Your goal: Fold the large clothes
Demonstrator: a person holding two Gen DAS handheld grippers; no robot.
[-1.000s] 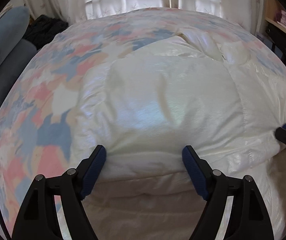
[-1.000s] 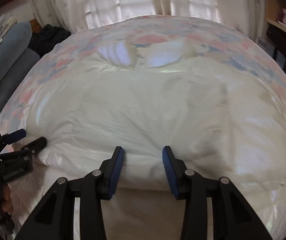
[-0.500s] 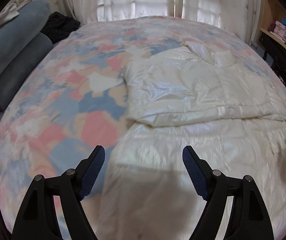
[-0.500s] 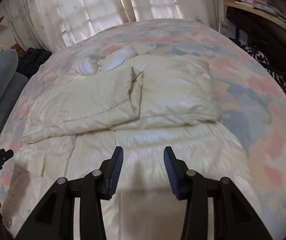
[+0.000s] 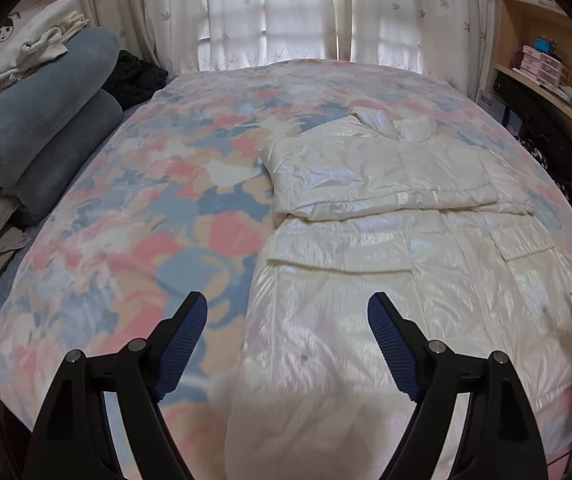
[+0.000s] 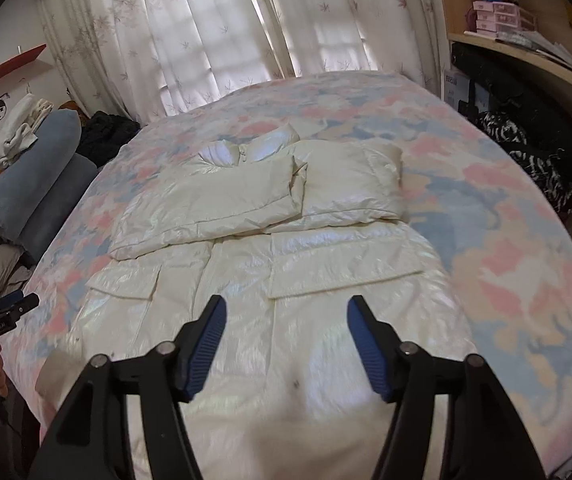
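Note:
A large shiny cream puffer coat (image 5: 397, 272) lies flat on the bed, collar at the far end and both sleeves folded across its chest (image 6: 246, 196). Its lower half with two pocket flaps lies nearest me (image 6: 309, 320). My left gripper (image 5: 287, 322) is open and empty, held above the coat's left hem edge. My right gripper (image 6: 286, 326) is open and empty, held above the coat's lower middle. The left gripper also shows at the left edge of the right wrist view (image 6: 4, 312).
The bed has a pink, blue and cream patterned cover (image 5: 134, 200). Rolled grey-blue bedding (image 5: 38, 136) with white clothes on top lies along the left side, with a dark garment (image 5: 134, 76) behind. Curtains (image 5: 278, 12) hang at the far end. A shelf and desk (image 6: 525, 52) stand on the right.
Both grippers have pulled back and up from the folded sleeve edge toward the coat's hem. The right gripper's jaws have opened wider. The folded sleeves stay lying across the chest.

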